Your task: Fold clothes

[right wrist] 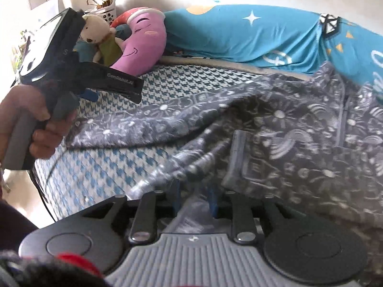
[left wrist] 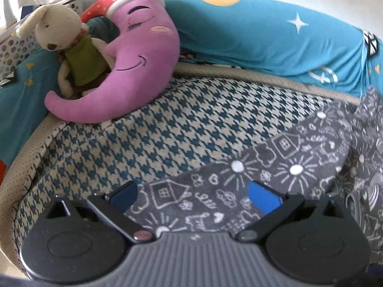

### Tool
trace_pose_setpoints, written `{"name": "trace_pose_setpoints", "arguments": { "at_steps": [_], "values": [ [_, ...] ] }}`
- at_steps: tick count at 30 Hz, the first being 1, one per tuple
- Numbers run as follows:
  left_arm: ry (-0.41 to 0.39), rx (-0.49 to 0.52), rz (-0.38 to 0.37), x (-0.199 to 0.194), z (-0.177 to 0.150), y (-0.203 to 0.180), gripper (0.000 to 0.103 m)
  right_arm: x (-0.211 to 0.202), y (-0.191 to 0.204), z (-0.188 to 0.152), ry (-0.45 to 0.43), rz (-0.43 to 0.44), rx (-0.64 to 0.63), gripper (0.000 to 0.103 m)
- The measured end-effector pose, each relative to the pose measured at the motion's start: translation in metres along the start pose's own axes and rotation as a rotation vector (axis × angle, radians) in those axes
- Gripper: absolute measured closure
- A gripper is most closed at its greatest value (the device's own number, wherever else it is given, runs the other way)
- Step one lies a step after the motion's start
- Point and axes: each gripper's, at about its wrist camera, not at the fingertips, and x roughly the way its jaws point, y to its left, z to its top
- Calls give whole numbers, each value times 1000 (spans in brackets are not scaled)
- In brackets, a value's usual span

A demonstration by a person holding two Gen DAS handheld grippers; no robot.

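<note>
Garment: one grey doodle-print garment (right wrist: 275,129) is lying on the houndstooth mattress (left wrist: 148,138), its sleeve's long axis running from lower left toward upper right in my left view.
Left gripper (left wrist: 194,193): I am holding it spread wide over the sleeve, blue pads clear of the cloth.
Right gripper (right wrist: 194,196): I am pinching a fold of the garment (blurred).
Toys: two, a rabbit (left wrist: 64,45) and a moon pillow (left wrist: 134,59), upper left.
Right view only: my left hand (right wrist: 36,129) on its handle.
</note>
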Motion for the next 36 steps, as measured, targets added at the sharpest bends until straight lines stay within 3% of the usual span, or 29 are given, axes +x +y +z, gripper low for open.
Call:
{"name": "trace_pose_setpoints", "arguments": {
  "at_steps": [8,12,17,20,24,31,36],
  "values": [
    [2,23,-40,-5,3,-36,0,-18,-39,-8,-37,-110,95,72],
    [-13,39,-77,-12,5,-63,0,-27,-54,-8,-72,-211,152,69],
    [-40,103,-99,-21,3,-99,0,-39,-73,-8,-99,-256,229,69],
    [-54,131,-99,-22,2,-113,0,-47,-79,-10,-122,-248,221,69],
    [-41,92,-116,-20,6,-116,0,-46,-71,-11,-132,-223,155,69],
    [33,17,-132,-8,11,-121,0,-22,-48,-4,-120,-159,72,69],
    [41,-5,-123,-8,12,-118,0,-2,-40,4,-112,-116,56,69]
  ]
}}
